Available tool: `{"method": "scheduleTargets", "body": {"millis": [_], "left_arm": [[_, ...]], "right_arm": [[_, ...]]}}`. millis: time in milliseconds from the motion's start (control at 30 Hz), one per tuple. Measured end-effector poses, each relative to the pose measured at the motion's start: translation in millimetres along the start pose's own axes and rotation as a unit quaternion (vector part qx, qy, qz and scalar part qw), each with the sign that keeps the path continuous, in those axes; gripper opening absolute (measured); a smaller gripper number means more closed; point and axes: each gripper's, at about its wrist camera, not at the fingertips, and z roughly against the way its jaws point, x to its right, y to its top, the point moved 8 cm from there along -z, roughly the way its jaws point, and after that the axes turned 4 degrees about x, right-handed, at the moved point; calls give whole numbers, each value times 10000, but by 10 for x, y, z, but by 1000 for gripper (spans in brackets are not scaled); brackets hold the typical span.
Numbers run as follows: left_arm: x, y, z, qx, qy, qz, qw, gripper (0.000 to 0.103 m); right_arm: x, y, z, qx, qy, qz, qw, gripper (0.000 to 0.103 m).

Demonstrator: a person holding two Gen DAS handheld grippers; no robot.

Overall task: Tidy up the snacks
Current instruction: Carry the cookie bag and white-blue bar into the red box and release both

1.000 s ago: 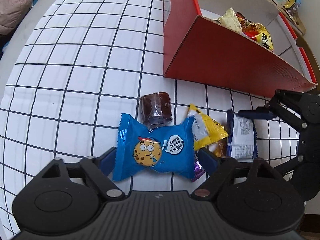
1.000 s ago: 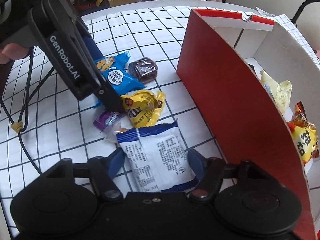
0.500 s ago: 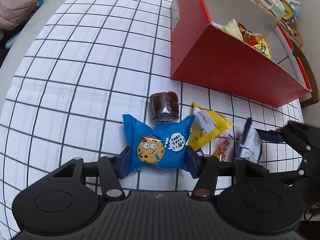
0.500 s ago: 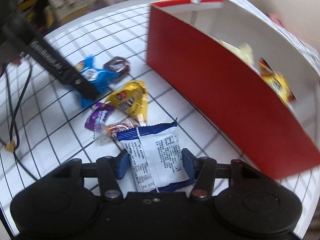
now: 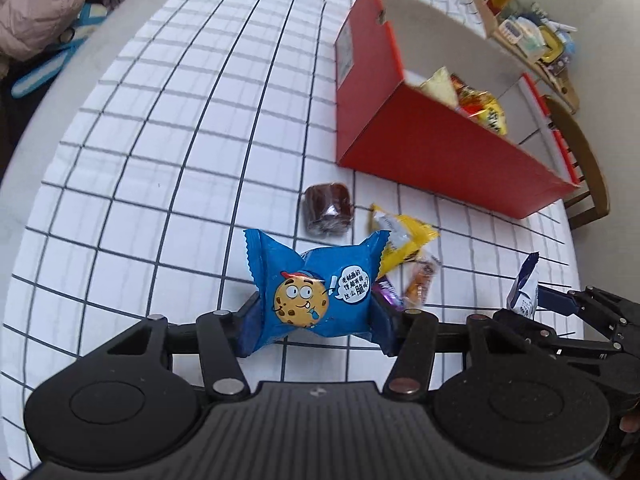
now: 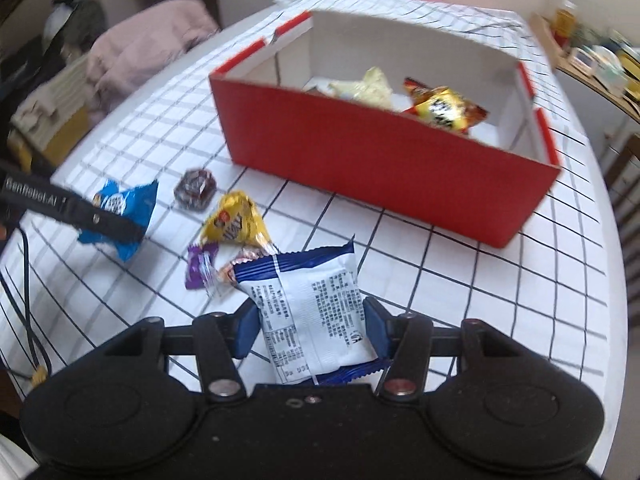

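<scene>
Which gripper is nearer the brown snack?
Left. The left gripper, holding the blue cookie pack, sits just behind the brown snack; the right gripper is farther off.

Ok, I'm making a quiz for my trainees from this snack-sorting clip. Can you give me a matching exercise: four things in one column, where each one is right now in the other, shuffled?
Things:
1. blue cookie packet
2. white and blue packet
3. brown candy
4. orange and yellow packet

Places:
A. inside the red box
B. clamped in the right gripper
C. lying loose on the checked tablecloth
D. clamped in the left gripper

Pairs: 1-D, 2-B, 3-C, 4-A
</scene>
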Motion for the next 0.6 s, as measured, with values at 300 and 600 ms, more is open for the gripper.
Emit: {"method": "scheduleTargets", "body": {"millis": [300,600], "left_arm": [[341,236,385,392,-188,-389,9983,54],[811,629,551,729,-249,-804,9938,54]], "right_arm": [[91,310,415,539,-203,-560,9968,54],[372,759,601,962,-376,-806,9914,54]]}}
